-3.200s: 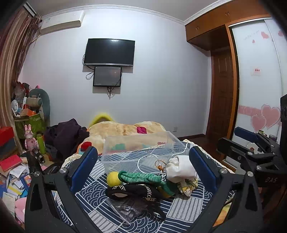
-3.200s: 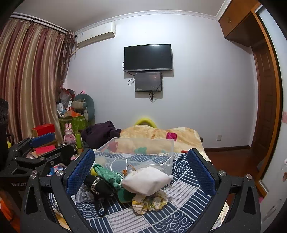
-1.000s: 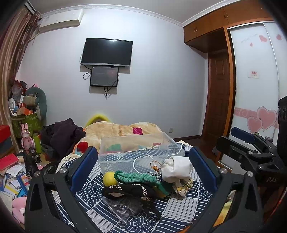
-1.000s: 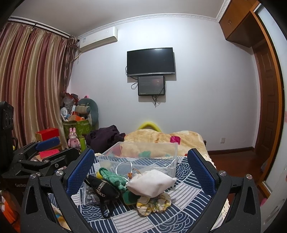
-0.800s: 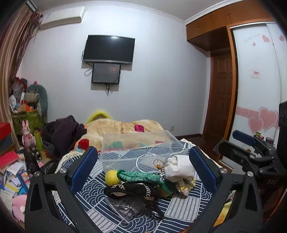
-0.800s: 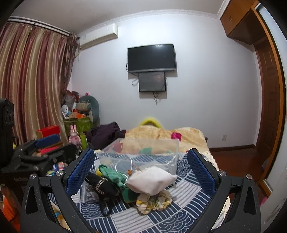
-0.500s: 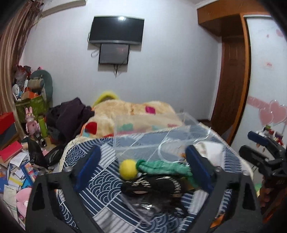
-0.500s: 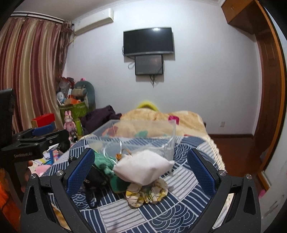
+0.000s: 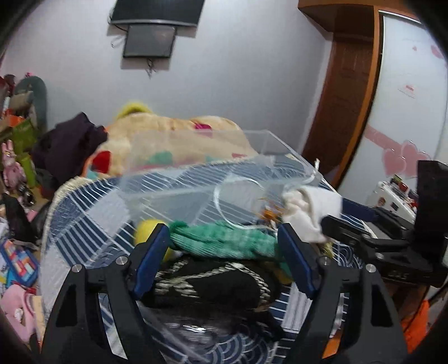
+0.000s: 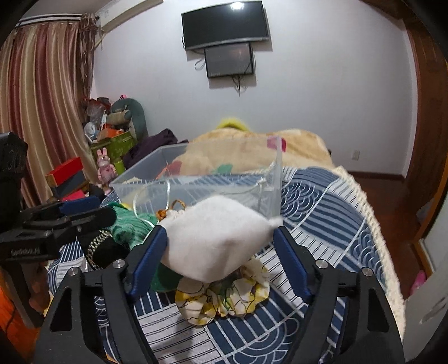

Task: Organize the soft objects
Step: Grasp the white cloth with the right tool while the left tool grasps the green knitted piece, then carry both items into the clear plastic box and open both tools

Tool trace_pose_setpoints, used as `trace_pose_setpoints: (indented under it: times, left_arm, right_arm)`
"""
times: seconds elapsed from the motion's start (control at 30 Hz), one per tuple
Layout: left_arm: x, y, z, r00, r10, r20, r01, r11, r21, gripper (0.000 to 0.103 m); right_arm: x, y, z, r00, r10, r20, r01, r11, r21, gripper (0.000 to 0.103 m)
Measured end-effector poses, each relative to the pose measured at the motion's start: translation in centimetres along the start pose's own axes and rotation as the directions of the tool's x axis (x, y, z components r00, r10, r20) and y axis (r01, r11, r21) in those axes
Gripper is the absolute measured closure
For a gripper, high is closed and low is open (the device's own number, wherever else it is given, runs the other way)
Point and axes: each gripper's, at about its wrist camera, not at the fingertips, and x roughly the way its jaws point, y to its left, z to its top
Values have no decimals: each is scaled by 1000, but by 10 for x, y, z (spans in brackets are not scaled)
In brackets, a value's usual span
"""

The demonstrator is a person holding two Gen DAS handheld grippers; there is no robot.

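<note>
Soft, even indoor light fills both views, with a small glare spot on the wall television (image 10: 225, 23). The left wrist view is smeared by motion blur, worst on the clear plastic box (image 9: 196, 179). Fisheye distortion bends walls and darkens the corners; shadows stay faint.

— Where's the bin (image 10: 196, 182)?
— On the bed (image 10: 330, 224), behind the pile. The pouch (image 10: 215, 238) lies on a scrunchie (image 10: 224, 302), with the knit piece (image 9: 221, 243) to its left.
— And the headband (image 9: 212, 282)?
— In front of the knit piece, a ball (image 9: 147, 231) at the far left.
</note>
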Motion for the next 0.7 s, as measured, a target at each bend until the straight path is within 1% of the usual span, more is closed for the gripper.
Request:
trace_pose_setpoints:
  times: [0.13, 0.17, 0.2, 0.23, 0.3, 0.37, 0.43, 0.47, 0.5, 0.53, 0.57, 0.6, 0.7]
  left_arm:
    - [14, -4, -3, 999, 0, -36, 0, 1000, 0, 23]
    - [17, -4, -4, 999, -2, -47, 2, 1000, -7, 23]
    - [20, -3, -5, 999, -3, -50, 2, 1000, -11, 23]
    - [22, -2, -5, 999, -2, -52, 2, 1000, -14, 23]
    - [25, -2, -8, 999, -2, -53, 1, 1000, -16, 24]
    - [25, -3, -8, 999, -4, -50, 3, 1000, -12, 33]
    - [24, -4, -9, 999, -11, -52, 10, 1000, -5, 51]
    - [23, -4, -9, 999, -12, -50, 12, 1000, -4, 56]
    - [22, -4, -9, 998, -21, -51, 20, 1000, -3, 68]
    - [22, -4, -9, 998, -26, -54, 26, 1000, -2, 75]
    - [21, -5, -9, 998, -25, -54, 25, 1000, 0, 77]
    - [20, -5, -8, 999, -21, -50, 21, 1000, 3, 82]
    - [14, -6, -7, 999, -10, -35, 10, 1000, 8, 89]
  right_arm:
    - [6, -2, -3, 999, 25, -28, -25, 1000, 9, 40]
    - [7, -2, -3, 999, 34, -34, -33, 999, 11, 43]
    - [9, -3, -4, 998, 41, -39, -41, 999, 13, 48]
    - [9, -3, -5, 998, 50, -46, -50, 999, 15, 51]
    - [12, -3, -7, 996, 69, -57, -68, 997, 21, 63]
    - [13, -3, -8, 995, 77, -58, -76, 997, 22, 68]
    - [9, -1, -8, 996, 77, -47, -76, 997, 18, 73]
    - [8, -2, -8, 996, 76, -42, -76, 997, 17, 76]
    - [7, -2, -7, 997, 76, -34, -76, 997, 18, 80]
    - [4, -3, -7, 997, 76, -26, -76, 997, 19, 82]
    - [2, -3, -6, 997, 74, -18, -74, 997, 18, 85]
    - [0, -3, -5, 997, 73, -10, -73, 997, 17, 87]
    - [-9, -4, -2, 998, 67, 19, -68, 998, 15, 89]
